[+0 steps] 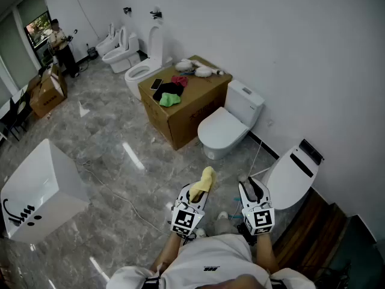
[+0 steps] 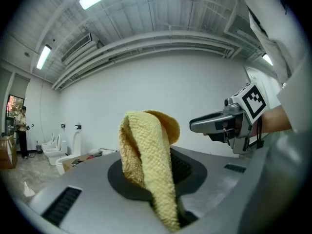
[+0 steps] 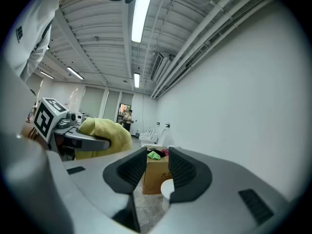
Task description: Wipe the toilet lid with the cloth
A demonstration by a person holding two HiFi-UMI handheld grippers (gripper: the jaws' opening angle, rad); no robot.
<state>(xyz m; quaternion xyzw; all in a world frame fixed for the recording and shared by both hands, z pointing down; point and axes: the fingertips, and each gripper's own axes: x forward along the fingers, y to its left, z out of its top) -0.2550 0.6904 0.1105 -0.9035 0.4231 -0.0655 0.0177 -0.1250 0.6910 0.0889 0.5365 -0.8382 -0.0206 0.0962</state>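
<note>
Left gripper: my left gripper point(image 1: 195, 194) is clamped on the yellow cloth point(image 2: 146, 160). The cloth stands up between the jaws and folds over at the top.
Right gripper: my right gripper point(image 3: 158, 172) has its jaws a little apart and holds nothing. Through the gap I see only the cardboard box point(image 3: 156, 177) far behind.
Cloth position: it is in the air in front of me, well apart from every toilet.
Toilet lid: one closed toilet lid point(image 1: 221, 127) is beside the box, and an oval toilet point(image 1: 293, 176) with a black panel is near my right side. I cannot tell which one is meant.
Progress: I judge the cloth is in hand but the wiping is not yet begun. What is left is to bring the cloth onto a lid and pass it over the surface.
Writing: the box has dark characters on its side, too small to read. The gripper cubes show only black-and-white squares.
</note>
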